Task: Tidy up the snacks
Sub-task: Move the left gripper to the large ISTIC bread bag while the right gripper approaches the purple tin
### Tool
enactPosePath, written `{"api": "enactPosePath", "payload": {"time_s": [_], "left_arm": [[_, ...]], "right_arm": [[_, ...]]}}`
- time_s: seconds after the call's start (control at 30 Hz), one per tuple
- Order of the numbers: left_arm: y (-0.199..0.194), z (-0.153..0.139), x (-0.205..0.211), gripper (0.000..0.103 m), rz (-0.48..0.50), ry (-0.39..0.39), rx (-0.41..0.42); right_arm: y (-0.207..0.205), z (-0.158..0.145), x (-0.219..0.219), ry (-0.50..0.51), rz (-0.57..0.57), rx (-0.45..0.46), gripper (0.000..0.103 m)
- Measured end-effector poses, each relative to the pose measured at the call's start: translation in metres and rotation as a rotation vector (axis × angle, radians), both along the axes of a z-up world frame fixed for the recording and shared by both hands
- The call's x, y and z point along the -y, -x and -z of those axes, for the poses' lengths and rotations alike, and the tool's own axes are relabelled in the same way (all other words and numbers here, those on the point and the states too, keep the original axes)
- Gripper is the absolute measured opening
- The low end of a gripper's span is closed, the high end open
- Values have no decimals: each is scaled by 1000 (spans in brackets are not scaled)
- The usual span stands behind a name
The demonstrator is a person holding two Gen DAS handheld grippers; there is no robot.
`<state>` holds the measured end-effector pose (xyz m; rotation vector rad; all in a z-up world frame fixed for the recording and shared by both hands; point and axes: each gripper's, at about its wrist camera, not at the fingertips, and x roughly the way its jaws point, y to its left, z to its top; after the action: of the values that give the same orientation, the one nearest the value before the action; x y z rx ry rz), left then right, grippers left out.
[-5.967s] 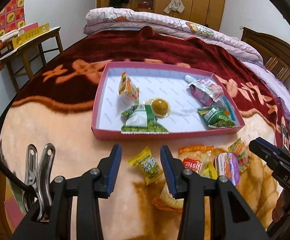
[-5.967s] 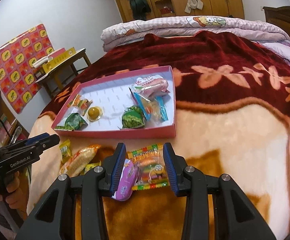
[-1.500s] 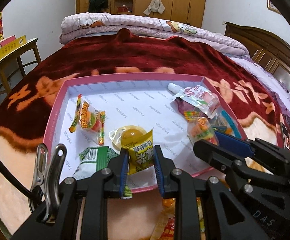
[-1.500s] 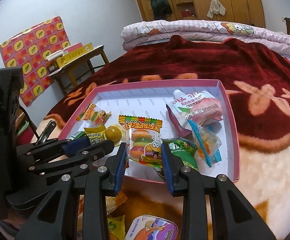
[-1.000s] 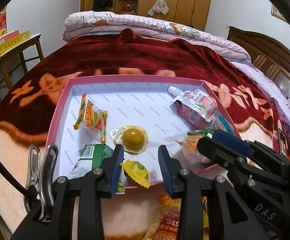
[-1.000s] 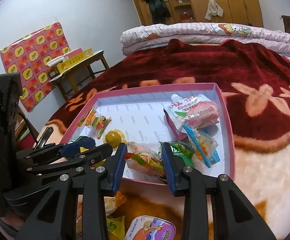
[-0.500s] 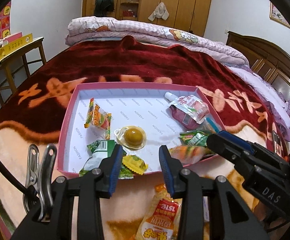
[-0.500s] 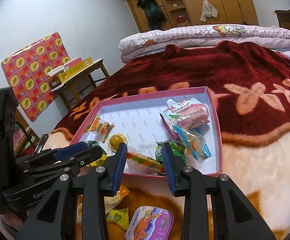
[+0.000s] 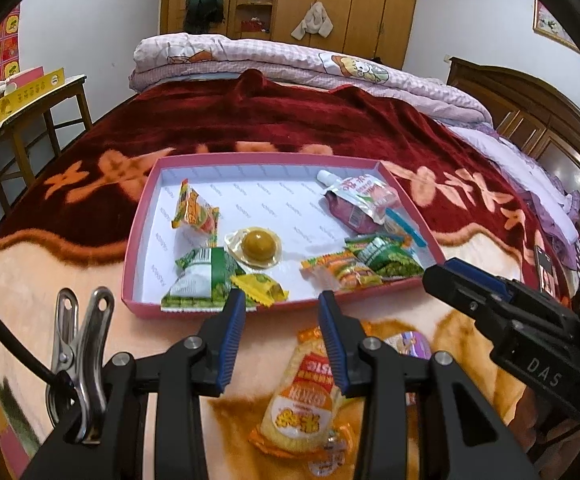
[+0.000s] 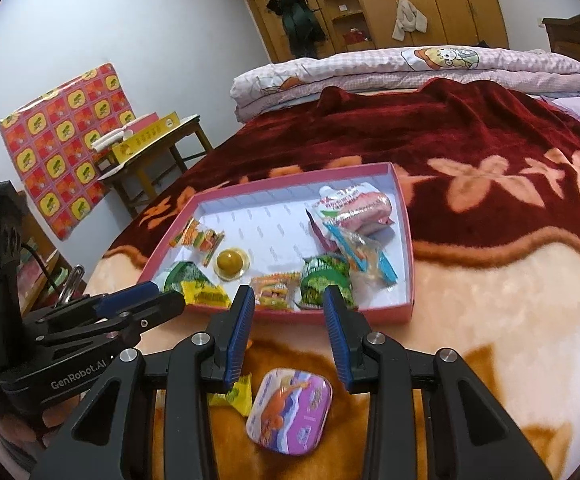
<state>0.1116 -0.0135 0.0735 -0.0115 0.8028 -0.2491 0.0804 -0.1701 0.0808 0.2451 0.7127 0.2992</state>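
Observation:
A pink tray [image 9: 142, 216] lies on the bed blanket and holds several snacks. A yellow candy packet [image 9: 260, 288] and a burger gummy packet [image 9: 341, 270] rest near its front wall. My left gripper [image 9: 282, 300] hovers open just in front of that wall, with nothing between its fingers. My right gripper [image 10: 288, 296] is also open and holds nothing; it hangs over the near rim of the tray [image 10: 405, 240]. Below it on the blanket lie a purple tin [image 10: 290, 412] and a small yellow packet [image 10: 236, 394]. An orange snack bag [image 9: 303, 396] lies under the left gripper.
Also in the tray are a jelly cup [image 9: 258, 242], green pea packets [image 9: 204, 276], a pink drink pouch [image 9: 355, 200] and a striped gummy packet [image 9: 194, 210]. A wooden stool with boxes [image 10: 150, 140] stands left of the bed. Folded quilts [image 9: 290, 60] lie at the far end.
Both grippers have drawn back from the tray towards the near side. The yellow packet and the burger gummy packet, which were dropping from the jaws, now lie still in the tray.

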Motion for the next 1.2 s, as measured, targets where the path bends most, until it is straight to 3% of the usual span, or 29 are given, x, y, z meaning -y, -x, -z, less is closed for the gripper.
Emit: {"api": "enactPosePath", "payload": {"time_s": [0.77, 1.2], "left_arm": [[29, 16, -3, 39, 39, 39, -60], [32, 36, 11, 40, 82, -19, -93]], "right_arm": [[28, 29, 1, 23, -10, -111, 37], [26, 43, 2, 37, 0, -169, 37]]}}
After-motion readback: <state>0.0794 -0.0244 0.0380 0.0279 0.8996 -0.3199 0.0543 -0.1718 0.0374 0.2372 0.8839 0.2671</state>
